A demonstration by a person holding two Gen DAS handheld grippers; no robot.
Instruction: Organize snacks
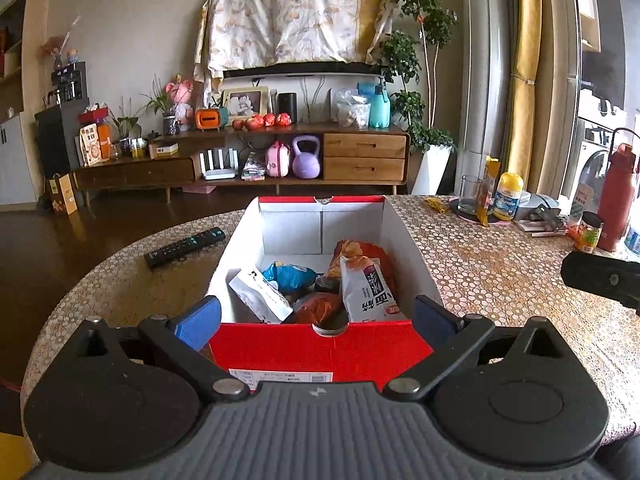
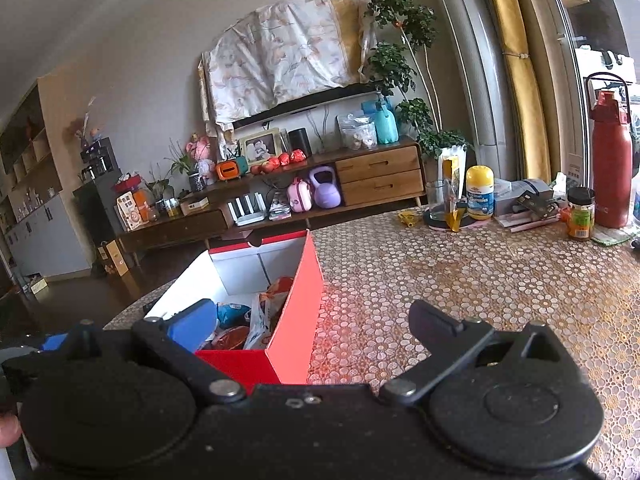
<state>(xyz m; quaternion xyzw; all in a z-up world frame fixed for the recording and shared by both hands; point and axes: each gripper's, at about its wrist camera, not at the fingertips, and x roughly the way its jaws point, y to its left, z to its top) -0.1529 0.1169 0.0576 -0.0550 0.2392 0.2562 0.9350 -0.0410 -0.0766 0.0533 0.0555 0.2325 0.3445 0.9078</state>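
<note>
A red box with a white inside stands on the patterned table and holds several snack packs: a white and orange pack, a blue pack, a white pouch and an orange bag. My left gripper is open and empty, its fingers on either side of the box's near red wall. My right gripper is open and empty, held to the right of the box, over its right front corner. The right gripper's tip also shows in the left wrist view.
A black remote lies left of the box. At the table's far right stand a glass, a yellow-capped bottle, a small jar, a red flask and papers. A TV cabinet stands beyond the table.
</note>
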